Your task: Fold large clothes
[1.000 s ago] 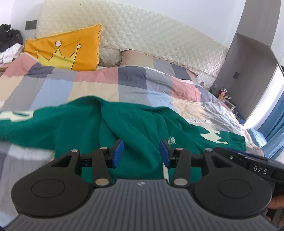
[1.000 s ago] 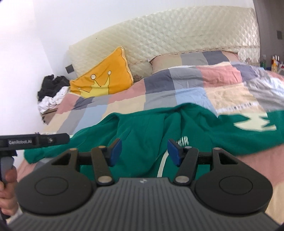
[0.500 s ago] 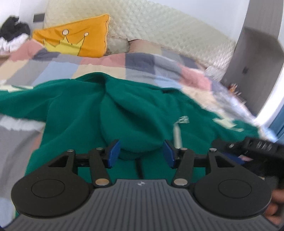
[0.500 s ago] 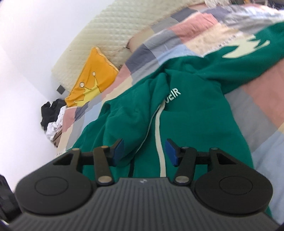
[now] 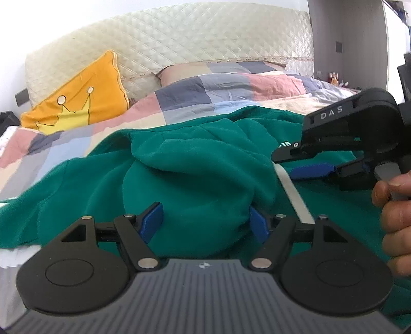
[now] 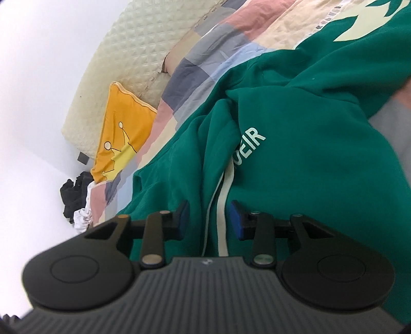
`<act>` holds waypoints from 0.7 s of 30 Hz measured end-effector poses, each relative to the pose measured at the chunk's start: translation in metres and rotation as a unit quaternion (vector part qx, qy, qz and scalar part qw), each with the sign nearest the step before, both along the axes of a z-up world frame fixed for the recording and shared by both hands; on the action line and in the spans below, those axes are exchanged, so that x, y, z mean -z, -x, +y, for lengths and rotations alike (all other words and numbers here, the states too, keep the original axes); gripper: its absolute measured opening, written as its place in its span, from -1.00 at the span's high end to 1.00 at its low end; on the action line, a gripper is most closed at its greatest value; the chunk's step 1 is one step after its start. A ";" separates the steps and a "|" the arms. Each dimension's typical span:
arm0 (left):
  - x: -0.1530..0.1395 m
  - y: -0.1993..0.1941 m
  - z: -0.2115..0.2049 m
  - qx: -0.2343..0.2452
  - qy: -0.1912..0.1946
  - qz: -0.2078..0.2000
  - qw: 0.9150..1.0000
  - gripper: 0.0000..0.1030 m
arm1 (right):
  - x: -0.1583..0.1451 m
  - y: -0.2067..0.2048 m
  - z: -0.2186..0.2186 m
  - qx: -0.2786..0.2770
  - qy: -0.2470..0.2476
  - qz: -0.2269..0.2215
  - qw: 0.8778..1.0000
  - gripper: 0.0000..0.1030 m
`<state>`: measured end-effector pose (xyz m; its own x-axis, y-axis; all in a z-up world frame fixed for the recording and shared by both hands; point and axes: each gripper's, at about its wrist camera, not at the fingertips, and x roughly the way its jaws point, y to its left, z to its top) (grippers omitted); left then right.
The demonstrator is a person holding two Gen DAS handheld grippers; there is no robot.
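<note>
- Green hoodie (image 5: 195, 164) — the garment to be folded lies spread across the patchwork quilt (image 5: 231, 84), its hood (image 5: 185, 185) bunched in a rounded mound directly ahead of the left gripper's fingers; nothing appears folded yet, so the work is judged to be at its start.
- Left gripper (image 5: 206, 222): blue pads spread wide, one on either side of the hood mound, which bulges into the gap. The pads sit at the cloth but do not pinch it; the placement suggests a grasp being lined up on the hood.
- Right gripper (image 6: 209, 218): fingers parted, tilted steeply to the bed, with the pale drawstring (image 6: 222, 218) running down between the pads and untouched by either. In the left wrist view the same tool (image 5: 312, 172) hovers just right of the left fingers, over the chest fabric, a hand (image 5: 394, 213) on its handle.
- White lettering (image 6: 250, 145) lies beyond the right fingertips, marking the chest side as facing up.
- A sleeve with a pale print (image 6: 364, 23) stretches far ahead and right of the right fingers — probably to be brought inward later.
- Farther out: an orange crown pillow (image 5: 82, 95) and a quilted headboard (image 5: 179, 41), well apart from both tools.
</note>
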<state>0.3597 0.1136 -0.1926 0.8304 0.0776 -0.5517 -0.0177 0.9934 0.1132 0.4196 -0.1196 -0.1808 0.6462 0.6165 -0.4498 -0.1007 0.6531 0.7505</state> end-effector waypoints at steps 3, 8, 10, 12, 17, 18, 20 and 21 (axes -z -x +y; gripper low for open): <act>0.007 -0.008 0.015 -0.014 0.009 -0.009 1.000 -0.47 | 0.006 -0.005 0.005 -0.007 -0.019 0.000 1.000 0.33; 0.013 -0.012 0.021 -0.009 0.023 0.000 1.000 0.28 | 0.006 -0.010 0.016 -0.011 -0.039 -0.015 0.999 0.35; 0.012 -0.011 0.026 -0.018 0.028 -0.004 0.999 0.54 | 0.003 -0.009 0.017 -0.007 -0.048 -0.024 0.999 0.35; 0.005 -0.009 0.042 -0.031 0.083 -0.009 0.996 0.59 | 0.000 -0.010 0.016 -0.003 -0.051 -0.031 0.998 0.35; -0.013 -0.001 0.102 -0.076 0.283 -0.035 0.955 0.61 | -0.014 -0.003 0.008 0.010 -0.069 -0.055 0.996 0.35; -0.013 0.000 0.114 -0.083 0.323 -0.036 0.942 0.61 | -0.018 -0.002 0.004 0.012 -0.070 -0.060 0.996 0.35; -0.009 0.001 0.136 -0.098 0.388 -0.035 0.916 0.61 | -0.024 0.001 0.002 0.011 -0.077 -0.063 0.995 0.35; -0.004 0.002 0.145 -0.103 0.416 -0.034 0.903 0.62 | -0.027 0.002 0.002 0.008 -0.081 -0.062 0.995 0.35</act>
